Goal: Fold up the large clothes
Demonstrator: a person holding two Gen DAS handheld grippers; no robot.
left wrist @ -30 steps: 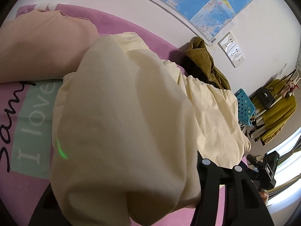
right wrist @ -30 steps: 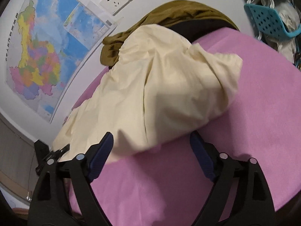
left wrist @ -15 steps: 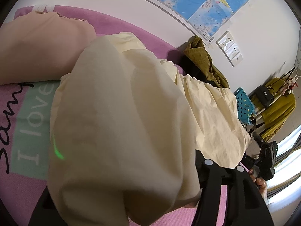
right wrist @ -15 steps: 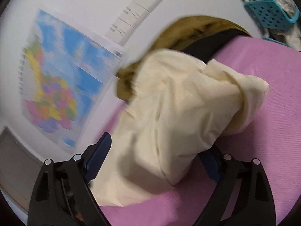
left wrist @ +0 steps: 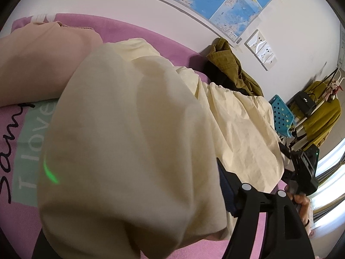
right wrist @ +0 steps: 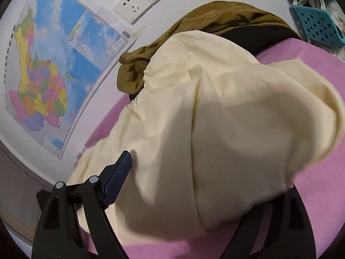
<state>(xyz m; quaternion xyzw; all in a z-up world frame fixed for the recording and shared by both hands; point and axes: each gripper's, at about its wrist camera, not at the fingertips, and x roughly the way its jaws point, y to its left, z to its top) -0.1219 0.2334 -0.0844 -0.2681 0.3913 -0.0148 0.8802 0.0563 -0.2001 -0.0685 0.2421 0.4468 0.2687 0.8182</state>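
A large cream garment (left wrist: 129, 129) lies bunched across the pink bed cover (left wrist: 151, 41). My left gripper (left wrist: 129, 194) has one bulging end between its jaws, which are opening. Only its right finger (left wrist: 226, 185) shows beside the cloth; the cloth hides the other. My right gripper (right wrist: 207, 172) stands open at the garment's other end (right wrist: 215, 108). Its left finger (right wrist: 120, 170) is bare and the cloth drapes over the right one. In the left wrist view a hand (left wrist: 301, 202) holds that right gripper (left wrist: 306, 172) at the far end of the garment.
A pale pink pillow (left wrist: 38, 60) lies at the bed's left, by a teal printed patch (left wrist: 32, 133). An olive garment (right wrist: 215, 15) is heaped against the wall under the sockets (right wrist: 138, 6). Blue baskets (right wrist: 317, 21) and a rack with a yellow garment (left wrist: 323, 116) stand past the bed.
My right gripper has pushed forward into the garment's end, which now fills the gap and covers its right finger. The left gripper's visible finger has shifted a little outward; the cloth stays.
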